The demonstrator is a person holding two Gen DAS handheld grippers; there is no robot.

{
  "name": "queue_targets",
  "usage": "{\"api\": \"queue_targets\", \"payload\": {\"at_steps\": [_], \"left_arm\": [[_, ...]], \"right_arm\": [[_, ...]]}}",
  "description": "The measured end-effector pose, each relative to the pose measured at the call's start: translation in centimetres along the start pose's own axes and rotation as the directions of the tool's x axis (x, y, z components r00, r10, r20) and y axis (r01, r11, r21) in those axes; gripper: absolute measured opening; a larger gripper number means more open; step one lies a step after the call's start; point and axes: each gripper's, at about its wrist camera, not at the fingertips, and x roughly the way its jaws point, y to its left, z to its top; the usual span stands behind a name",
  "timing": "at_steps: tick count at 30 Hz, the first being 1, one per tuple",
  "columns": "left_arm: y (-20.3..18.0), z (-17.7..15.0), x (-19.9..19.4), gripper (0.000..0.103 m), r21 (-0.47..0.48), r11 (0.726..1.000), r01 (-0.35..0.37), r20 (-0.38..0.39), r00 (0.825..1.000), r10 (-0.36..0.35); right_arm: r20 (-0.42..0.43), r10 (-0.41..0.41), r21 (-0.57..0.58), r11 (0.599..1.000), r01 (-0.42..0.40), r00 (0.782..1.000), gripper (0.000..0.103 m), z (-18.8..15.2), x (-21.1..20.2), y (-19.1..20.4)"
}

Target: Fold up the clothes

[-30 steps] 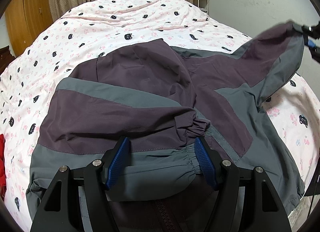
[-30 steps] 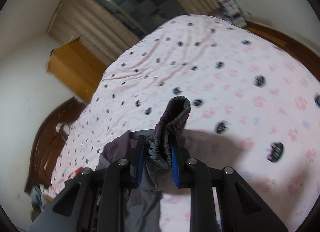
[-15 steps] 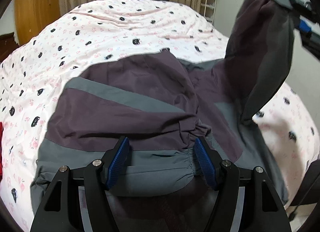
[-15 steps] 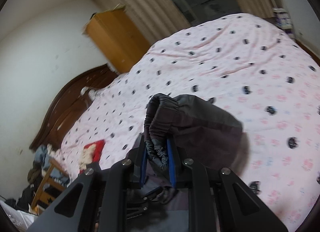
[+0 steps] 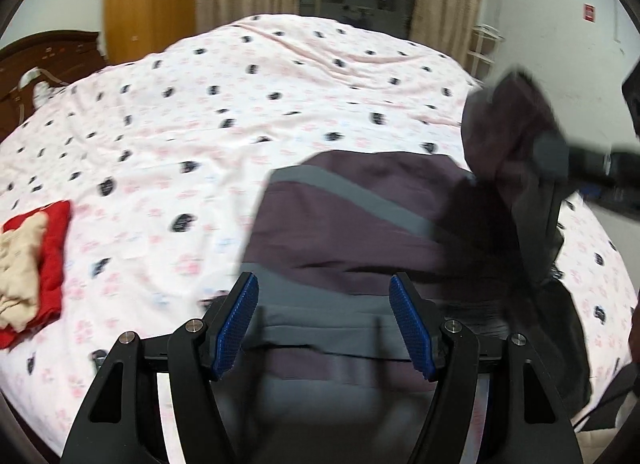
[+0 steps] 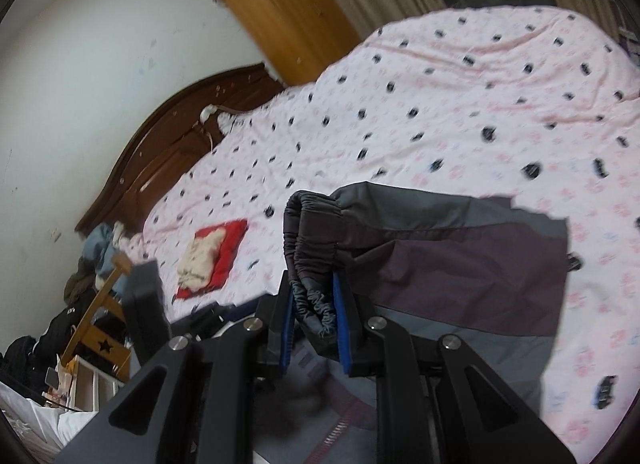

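Far left on the bed (image 5: 280, 75): a folded red cloth (image 5: 52, 264) with a cream piece on top, lying well apart from the jacket. Left tongs (image 5: 324, 324) spread wide, blue pads either side of grey fabric but not closing on it, hovering low over the near hem of the purple-and-grey jacket (image 5: 340, 223). Jacket body flat on the pink printed bed cover, straight ahead of the left tongs and reaching away from them, one sleeve apparently already laid across the chest. Further right, the other sleeve (image 6: 460, 248) lifted off the bed, its elastic cuff (image 6: 312, 232) pinched between the pressed-together pads of the right tongs (image 6: 314, 328); in the left view, seen as a dark blurred drape hanging above the jacket's right side. Long axis of that sleeve running from the cuff in the tongs out to the shoulder, crosswise to the body. Right tongs clearly the nearer to it, already carrying it; judged to be mid-swing of the sleeve inward over the torso, needing a low, flat release so the cuff lands inside the outline. Around: dark wooden headboard (image 6: 168, 151), orange-brown wardrobe (image 6: 288, 11), beige curtains, white walls, clutter beside the bed.
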Motion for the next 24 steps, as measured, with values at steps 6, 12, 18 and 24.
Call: {"api": "queue_targets", "payload": {"at_steps": [6, 12, 18, 24], "left_arm": [[2.1, -0.7, 0.4, 0.063, -0.030, 0.999, -0.019, -0.010, 1.000, 0.019], [2.7, -1.0, 0.7, 0.063, -0.054, 0.998, 0.008, -0.009, 1.000, -0.009], [2.2, 0.2, 1.1, 0.063, -0.063, 0.997, 0.052, 0.001, 0.999, -0.052], [2.2, 2.0, 0.7, 0.063, -0.045, 0.999, 0.013, 0.051, 0.999, -0.011]], "right_arm": [[-0.119, -0.012, 0.000, 1.000, 0.012, 0.993, 0.019, -2.3, 5.6, 0.3], [-0.213, -0.041, -0.014, 0.999, 0.039, 0.976, 0.019, -4.7, 9.1, 0.3], [-0.250, -0.083, -0.015, 0.997, 0.082, 0.965, 0.026, -5.6, 10.2, -0.5], [-0.252, -0.091, -0.058, 0.995, 0.079, 0.963, 0.030, -5.9, 9.8, 0.0]]}}
